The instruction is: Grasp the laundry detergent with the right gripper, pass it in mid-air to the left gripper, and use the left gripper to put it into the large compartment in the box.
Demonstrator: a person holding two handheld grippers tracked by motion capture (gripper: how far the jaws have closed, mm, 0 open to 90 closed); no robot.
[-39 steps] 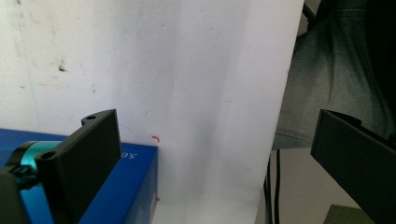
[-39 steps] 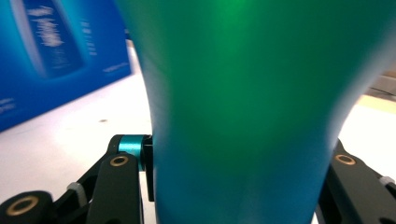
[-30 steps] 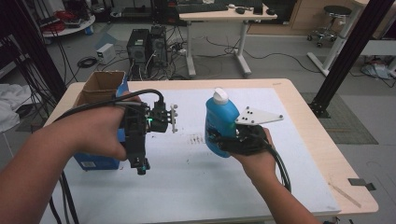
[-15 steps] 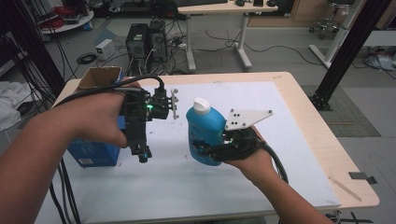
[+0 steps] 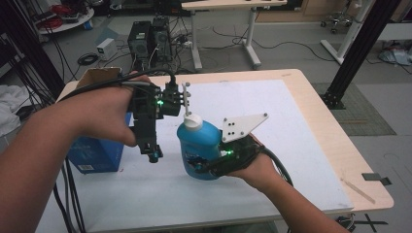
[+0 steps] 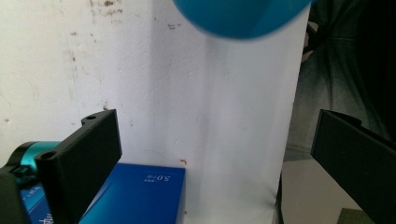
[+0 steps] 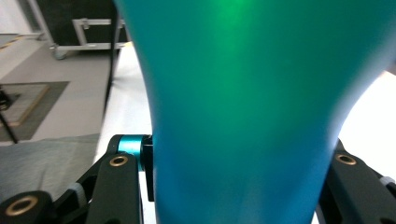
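Right claw (image 5: 197, 165) clamps blue bottle (image 5: 199, 145) upright; left claw (image 5: 154, 156) wide, empty.

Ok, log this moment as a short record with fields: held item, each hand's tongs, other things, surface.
held item: blue plastic bottle with white cap, upright
right tongs: shut on the bottle's lower body
left tongs: open, nothing between them, pointing down beside the bottle
other things: blue cardboard box at the table's left edge
surface: white mat on a wooden table
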